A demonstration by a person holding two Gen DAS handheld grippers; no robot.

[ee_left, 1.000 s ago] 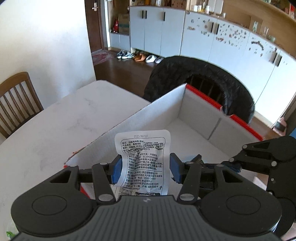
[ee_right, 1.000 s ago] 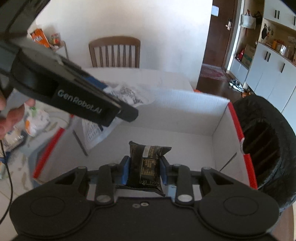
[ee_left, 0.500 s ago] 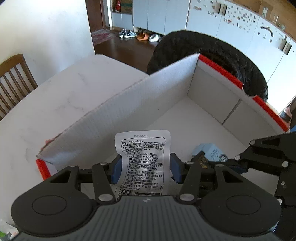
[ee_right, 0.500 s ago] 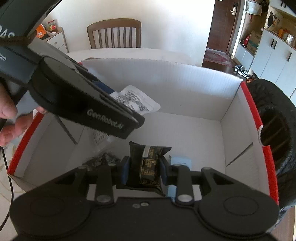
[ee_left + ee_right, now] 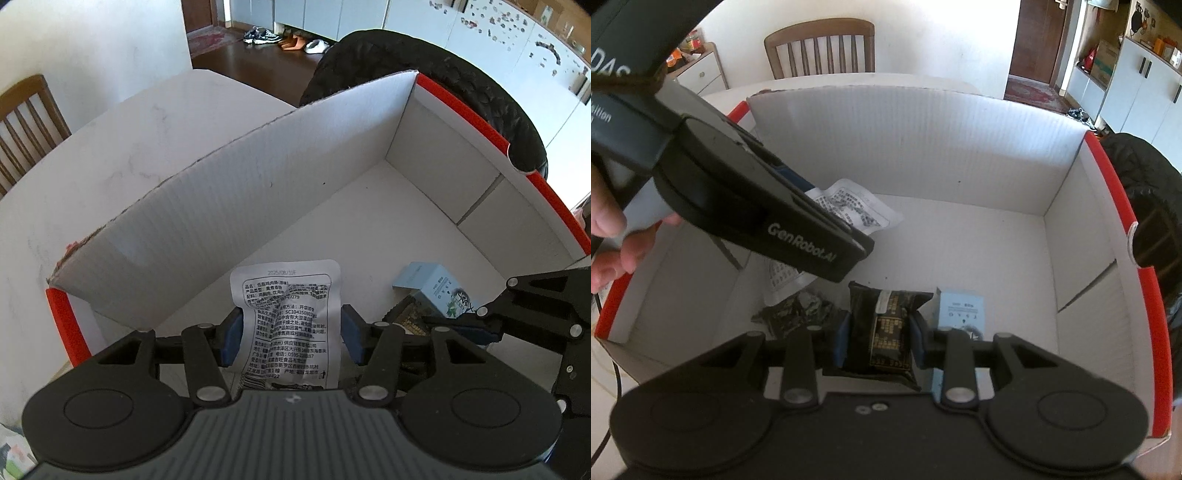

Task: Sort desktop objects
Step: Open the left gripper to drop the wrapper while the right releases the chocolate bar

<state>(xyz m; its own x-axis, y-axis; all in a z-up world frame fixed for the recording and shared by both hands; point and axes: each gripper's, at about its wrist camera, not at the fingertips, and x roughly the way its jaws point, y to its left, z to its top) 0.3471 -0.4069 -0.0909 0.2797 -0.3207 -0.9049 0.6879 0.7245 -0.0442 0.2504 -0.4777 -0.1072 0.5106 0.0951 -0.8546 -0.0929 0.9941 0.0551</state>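
While both grippers hang inside the white box (image 5: 303, 184), the left gripper (image 5: 290, 334) fingers are spreading around a white packet (image 5: 286, 314) and the right gripper (image 5: 879, 343) fingers around a black packet (image 5: 888, 328).

The cardboard box (image 5: 436, 192) is white inside with a red rim. The snack pouch (image 5: 286, 317) is white with black print. The packet (image 5: 886, 332) is black with gold print. A small carton (image 5: 432, 282) is pale blue. The gripper pads (image 5: 232, 338) are blue. The chair (image 5: 820, 48), top centre, is brown wood.
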